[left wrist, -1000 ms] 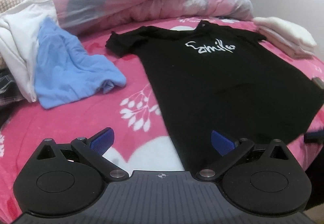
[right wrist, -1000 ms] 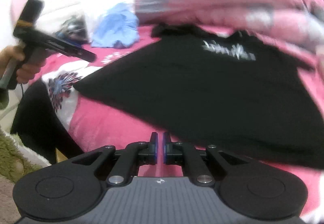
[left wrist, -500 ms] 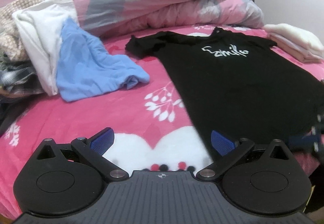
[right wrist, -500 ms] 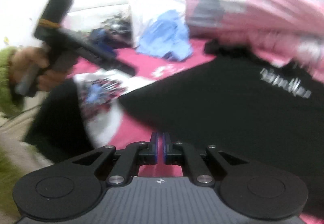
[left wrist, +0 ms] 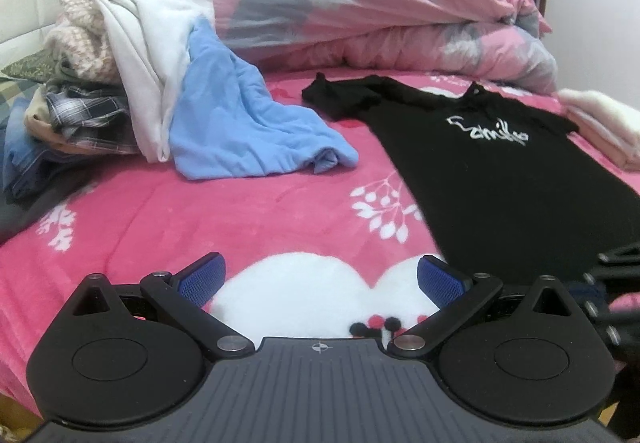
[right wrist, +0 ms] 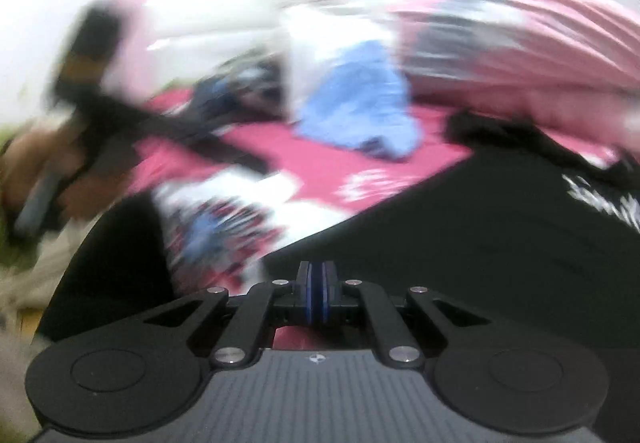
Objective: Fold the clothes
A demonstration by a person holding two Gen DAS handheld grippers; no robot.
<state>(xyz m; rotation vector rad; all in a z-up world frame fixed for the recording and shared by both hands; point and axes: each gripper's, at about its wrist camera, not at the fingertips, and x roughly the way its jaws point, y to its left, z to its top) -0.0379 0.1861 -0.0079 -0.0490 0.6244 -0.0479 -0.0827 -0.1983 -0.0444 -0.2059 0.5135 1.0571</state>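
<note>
Black short-sleeved T-shirt with white script lettering (left wrist: pixel 492 171) lies spread flat on the pink floral bed cover (left wrist: pixel 208 219), its hem near the bed's front edge. Left gripper (left wrist: pixel 320 279) hovers tilted down over the cover's white patch, beside the shirt's lower left corner, jaws wide and empty. Right gripper (right wrist: pixel 317 285) points down at the hem from the other side, jaws pressed together, nothing visible between them; that view is blurred. Open pink cover separates the shirt from the crumpled light-blue garment (left wrist: pixel 240 127).
</note>
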